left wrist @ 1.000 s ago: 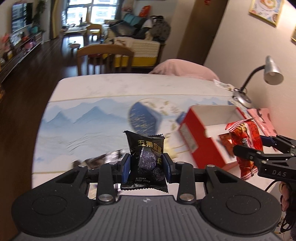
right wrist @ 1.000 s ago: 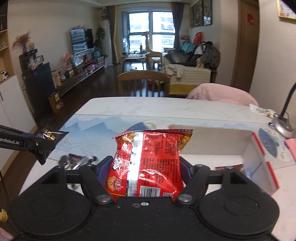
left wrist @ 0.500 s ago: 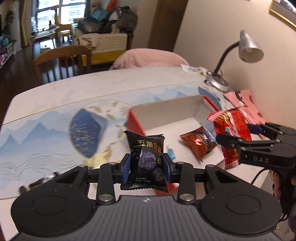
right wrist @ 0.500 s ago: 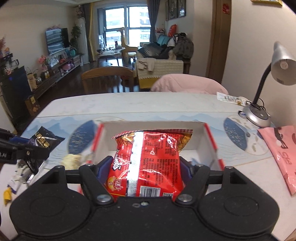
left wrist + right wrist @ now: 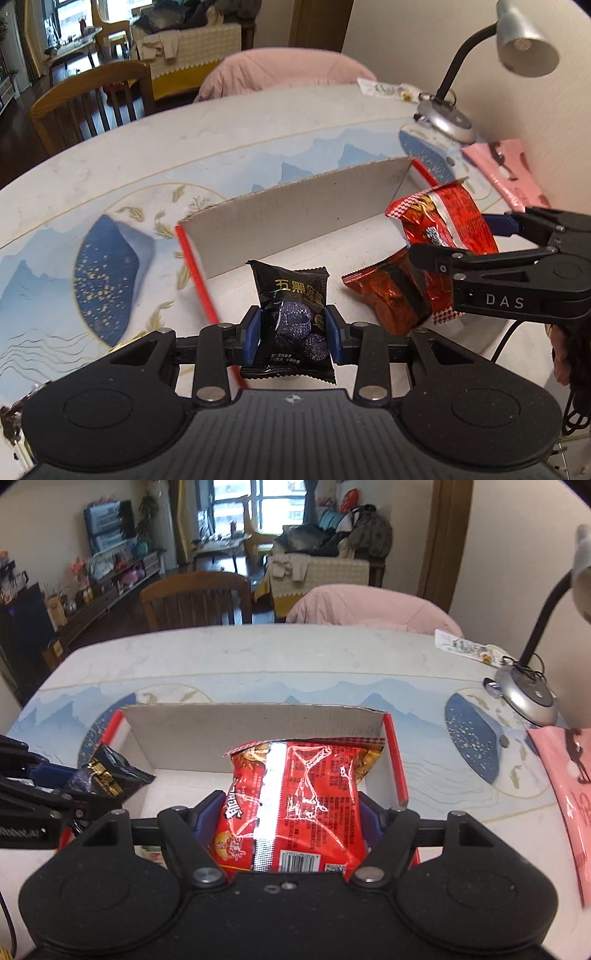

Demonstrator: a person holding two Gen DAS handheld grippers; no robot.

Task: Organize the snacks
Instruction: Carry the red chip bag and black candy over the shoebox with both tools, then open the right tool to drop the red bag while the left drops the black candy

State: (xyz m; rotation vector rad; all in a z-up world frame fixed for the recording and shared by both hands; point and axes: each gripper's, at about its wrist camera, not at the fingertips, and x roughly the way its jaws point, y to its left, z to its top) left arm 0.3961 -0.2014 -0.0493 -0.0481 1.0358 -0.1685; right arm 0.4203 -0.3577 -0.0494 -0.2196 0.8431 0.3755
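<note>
left hand-held gripper (image 5: 292,339) clamps black snack packet (image 5: 291,317); right hand-held gripper (image 5: 286,825) clamps red packet (image 5: 295,805), hiding box (image 5: 258,725) floor.

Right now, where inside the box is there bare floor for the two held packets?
Bare floor runs along the box's back wall, from the red left edge across. The right end is crowded: a dark red packet lies beneath the right gripper with its red snack bag.
</note>
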